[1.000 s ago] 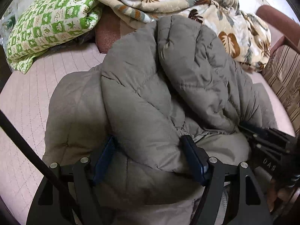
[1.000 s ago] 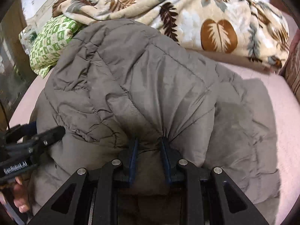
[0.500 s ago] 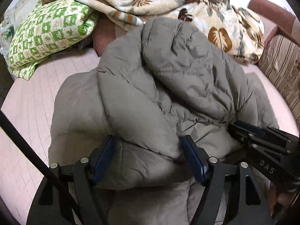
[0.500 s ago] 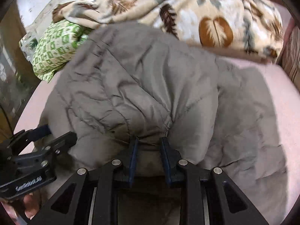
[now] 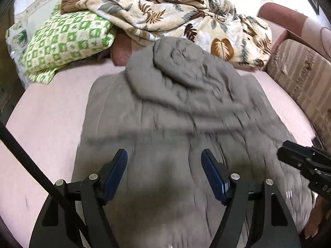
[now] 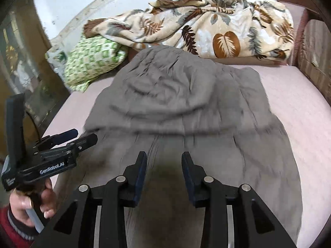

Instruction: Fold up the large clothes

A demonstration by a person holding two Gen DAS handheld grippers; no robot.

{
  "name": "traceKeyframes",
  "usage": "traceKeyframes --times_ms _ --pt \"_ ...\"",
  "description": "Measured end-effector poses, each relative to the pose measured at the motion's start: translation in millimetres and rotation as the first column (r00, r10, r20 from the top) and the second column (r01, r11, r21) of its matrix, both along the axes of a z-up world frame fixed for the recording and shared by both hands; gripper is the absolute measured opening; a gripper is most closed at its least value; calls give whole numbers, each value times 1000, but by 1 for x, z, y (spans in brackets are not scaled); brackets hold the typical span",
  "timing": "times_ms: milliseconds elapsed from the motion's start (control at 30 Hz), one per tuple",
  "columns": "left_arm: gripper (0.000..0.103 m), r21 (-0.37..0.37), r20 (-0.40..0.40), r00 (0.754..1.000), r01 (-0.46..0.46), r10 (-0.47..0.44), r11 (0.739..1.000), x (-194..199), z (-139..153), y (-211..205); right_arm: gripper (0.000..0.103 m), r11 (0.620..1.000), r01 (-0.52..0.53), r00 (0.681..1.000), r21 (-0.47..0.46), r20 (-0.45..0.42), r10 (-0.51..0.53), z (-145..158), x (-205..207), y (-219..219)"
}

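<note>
Nearest the lens: left gripper (image 5: 164, 161), fingers (image 5: 114, 171) spread wide with nothing between them, hovering above the near part of the grey puffer jacket (image 5: 175, 113), angled steeply down toward it. Seen also from the right wrist view at the left edge (image 6: 74, 137), gripped by a hand (image 6: 34, 201) with curled fingers around the handle, red sleeve cuff (image 6: 15, 227) at the wrist.

Right gripper (image 6: 164, 161): fingers (image 6: 140, 169) moderately apart, having just been opening, nothing clamped between them; likewise tilted down over the jacket's near edge. Visible too at the right edge of the left wrist view (image 5: 289, 155), with part of a hand below it, blurred.

Grey puffer jacket (image 6: 175, 113): lying on the pink bed (image 5: 47, 111), upper part folded down over the lower, forming a rounded ridge across the middle. Quilting smeared by motion blur in the near half, so exact creases hard to tell; probably free of both pairs of fingers.

Beyond the jacket, at the head of the bed: green-and-white patterned pillow (image 5: 66, 41) on the left, leaf-print blanket (image 5: 186, 20) heaped across the middle and right, just beside the jacket's far end. Striped sofa arm (image 5: 300, 78) along the right side. Pale wall (image 6: 82, 0) behind.
</note>
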State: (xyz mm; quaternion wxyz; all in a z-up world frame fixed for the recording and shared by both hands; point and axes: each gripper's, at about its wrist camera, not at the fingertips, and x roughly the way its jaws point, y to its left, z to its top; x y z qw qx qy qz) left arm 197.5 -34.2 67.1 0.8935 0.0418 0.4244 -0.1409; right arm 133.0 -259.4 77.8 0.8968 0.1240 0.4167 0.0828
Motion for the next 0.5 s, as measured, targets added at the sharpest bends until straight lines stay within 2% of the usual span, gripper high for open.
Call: traceKeyframes --times_ms 67,167,300,400,500 --pt "73 24 -15 1000 -19 20 1000 -30 -9 11 43 1000 4 1000 6 -8 -4 -2 -35 2" --pt "73 18 -78 995 -54 55 998 -66 -28 32 47 999 8 1000 45 -31 -7 -14 -69 -2" --pt "73 41 -138 982 -125 130 991 -100 -53 62 47 1000 3 998 15 -67 -2 -33 -104 5" --pt "74 69 -101 982 -154 161 986 -115 -62 71 47 999 -6 997 -37 -72 4 -48 -121 14" --pt "84 128 -52 986 -150 158 980 -119 -72 65 51 995 -8 998 -103 -65 1 -62 -127 21"
